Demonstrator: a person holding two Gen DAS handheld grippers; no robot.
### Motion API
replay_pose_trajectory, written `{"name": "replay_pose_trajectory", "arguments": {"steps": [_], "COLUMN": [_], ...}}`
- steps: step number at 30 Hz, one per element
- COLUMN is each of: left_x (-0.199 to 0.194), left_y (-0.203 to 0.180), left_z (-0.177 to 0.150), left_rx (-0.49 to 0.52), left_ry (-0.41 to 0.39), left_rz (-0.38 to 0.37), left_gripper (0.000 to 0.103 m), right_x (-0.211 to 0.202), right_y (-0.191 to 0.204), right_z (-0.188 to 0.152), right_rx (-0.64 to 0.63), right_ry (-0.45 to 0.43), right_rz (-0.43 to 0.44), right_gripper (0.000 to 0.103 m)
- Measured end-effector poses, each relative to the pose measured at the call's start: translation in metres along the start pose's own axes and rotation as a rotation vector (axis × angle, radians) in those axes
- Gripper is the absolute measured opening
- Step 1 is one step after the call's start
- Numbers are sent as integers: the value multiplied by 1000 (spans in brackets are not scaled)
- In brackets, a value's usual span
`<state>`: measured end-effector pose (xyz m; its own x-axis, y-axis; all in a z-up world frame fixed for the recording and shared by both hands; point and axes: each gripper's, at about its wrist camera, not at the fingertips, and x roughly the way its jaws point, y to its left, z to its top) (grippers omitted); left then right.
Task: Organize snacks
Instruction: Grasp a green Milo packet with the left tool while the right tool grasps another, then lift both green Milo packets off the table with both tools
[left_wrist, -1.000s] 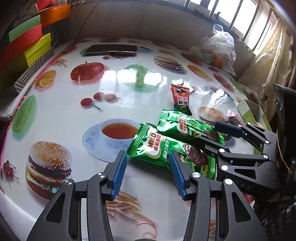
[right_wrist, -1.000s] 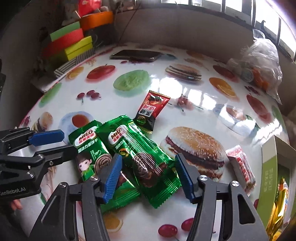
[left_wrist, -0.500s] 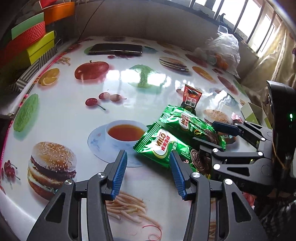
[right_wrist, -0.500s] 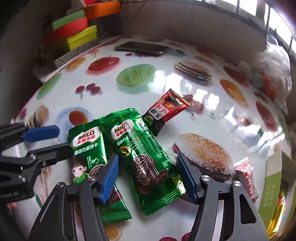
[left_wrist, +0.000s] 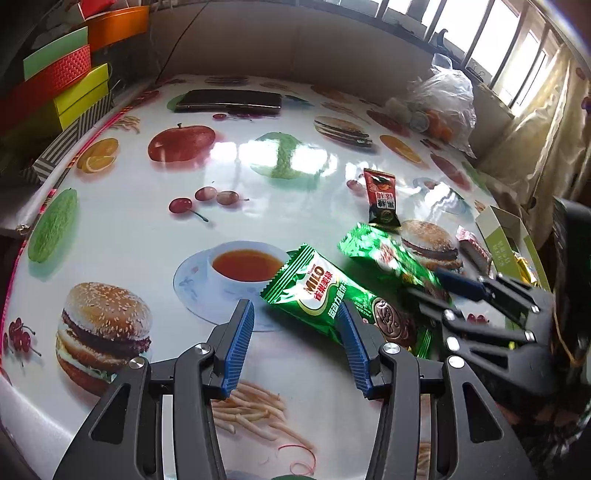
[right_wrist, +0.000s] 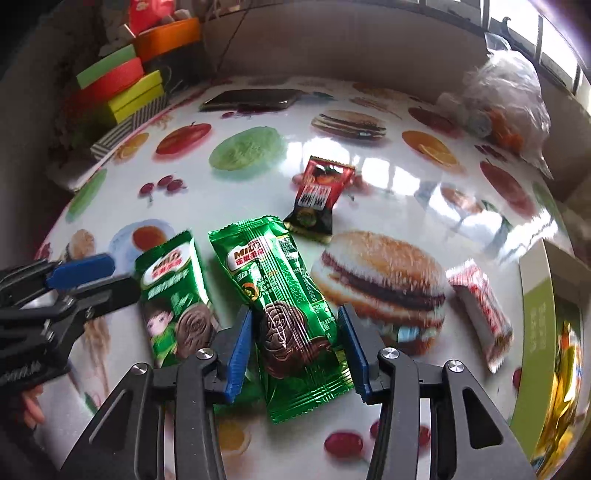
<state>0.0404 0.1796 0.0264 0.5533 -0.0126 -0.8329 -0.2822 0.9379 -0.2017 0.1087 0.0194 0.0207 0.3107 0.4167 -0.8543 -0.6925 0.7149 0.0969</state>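
Right wrist view: your right gripper (right_wrist: 295, 343) is spread wide, and the right-hand Milo packet (right_wrist: 284, 314) lies flat on the table (right_wrist: 388, 173) between its blue pads (right_wrist: 240, 347), printed biscuit dead centre, neither pad touching the wrapper. Its twin, the left-hand Milo packet (right_wrist: 173, 295), lies just beside it, partly under your left finger. Over on the left wrist view, your left gripper (left_wrist: 295, 347) is spread too, with that left-hand Milo packet (left_wrist: 325, 295) just ahead of the fingertips, its edge against the right pad (left_wrist: 354, 350). A red sachet (right_wrist: 319, 199) lies farther out; a white-and-red candy (right_wrist: 480, 310) sits near the green box (right_wrist: 535, 332).
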Motion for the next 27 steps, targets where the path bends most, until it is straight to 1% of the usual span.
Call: {"name": "replay_pose_trajectory", "arguments": {"steps": [3,5,7,12,14,15,17,18,20,22,23,25,27], "left_x": [-1,-2,-3,-3,-1,0,2,2,4,8,11,15,16], "left_y": [0,1,0,-2,-4,-6,-11,-14,-19,-25,-30,-35,-38], "left_z": [0,0,0,-1,-3,-4,-6,-7,-8,-9,-10,-11,-11], "left_rx": [-5,-6,-6,7,13,16,25,31,39,50,61,67,54], "left_ry": [0,-4,-5,11,22,28,34,36,39,51,60,68,56], "left_rz": [1,2,3,-4,0,5,3,-1,-3,2,15,17,37], "left_gripper": [49,49,49,49,49,49,49,49,49,49,49,49,53], "right_x": [-6,-11,-14,-21,-26,-26,-29,-32,-39,-42,-43,-43,-42], "right_y": [7,9,10,17,14,12,6,3,-3,-9,-10,-12,-15], "right_z": [-10,-15,-19,-31,-35,-37,-40,-41,-43,-43,-43,-43,-45], "right_rx": [-15,1,19,56,90,101,116,120,135,144,144,147,154], "right_ry": [14,32,41,64,70,73,67,57,29,10,6,6,7], "right_rz": [-14,-27,-23,41,109,115,65,23,-30,-41,-44,-42,-33], "right_gripper": [45,45,45,45,45,45,45,45,45,45,45,45,45]}}
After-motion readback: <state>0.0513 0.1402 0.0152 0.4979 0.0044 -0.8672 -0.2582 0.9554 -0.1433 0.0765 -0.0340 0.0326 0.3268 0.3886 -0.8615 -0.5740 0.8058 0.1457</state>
